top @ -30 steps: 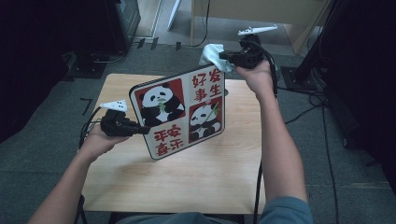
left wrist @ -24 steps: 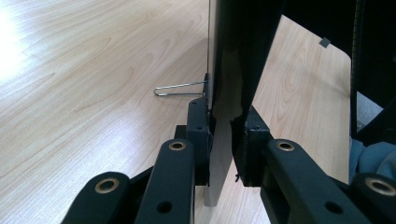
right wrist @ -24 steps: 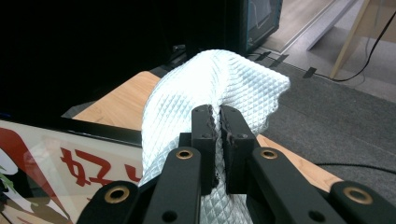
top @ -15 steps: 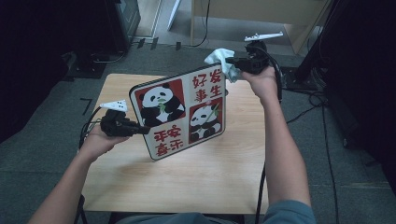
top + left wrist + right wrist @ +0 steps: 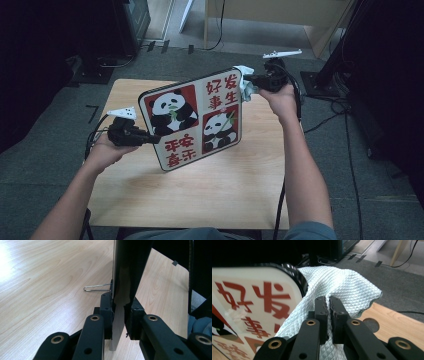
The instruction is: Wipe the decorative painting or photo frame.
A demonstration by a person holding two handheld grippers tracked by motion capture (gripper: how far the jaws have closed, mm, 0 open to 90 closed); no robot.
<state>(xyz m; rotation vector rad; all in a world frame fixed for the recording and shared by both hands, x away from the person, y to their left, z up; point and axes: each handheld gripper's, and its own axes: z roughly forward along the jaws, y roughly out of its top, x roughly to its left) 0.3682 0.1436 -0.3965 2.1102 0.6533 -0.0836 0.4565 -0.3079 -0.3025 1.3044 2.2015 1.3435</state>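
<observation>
A white sign board [image 5: 192,117] with two pandas and red characters is held tilted above the wooden table [image 5: 210,185]. My left gripper [image 5: 147,138] is shut on the board's left edge; in the left gripper view its jaws pinch the thin board [image 5: 120,307] edge-on. My right gripper [image 5: 250,80] is shut on a pale quilted cloth [image 5: 245,84] at the board's upper right corner. The right gripper view shows the cloth [image 5: 342,287] bunched between the jaws and lying against the board's face [image 5: 257,305].
A wire stand [image 5: 96,287] sticks out from the board's back near the tabletop. Cables [image 5: 345,110] run over the grey floor right of the table. A wooden cabinet [image 5: 270,15] stands beyond it, with dark equipment [image 5: 127,20] at the far left.
My right gripper has come down with the cloth, from above the board's top corner onto its upper right edge. The left gripper and the board have stayed put.
</observation>
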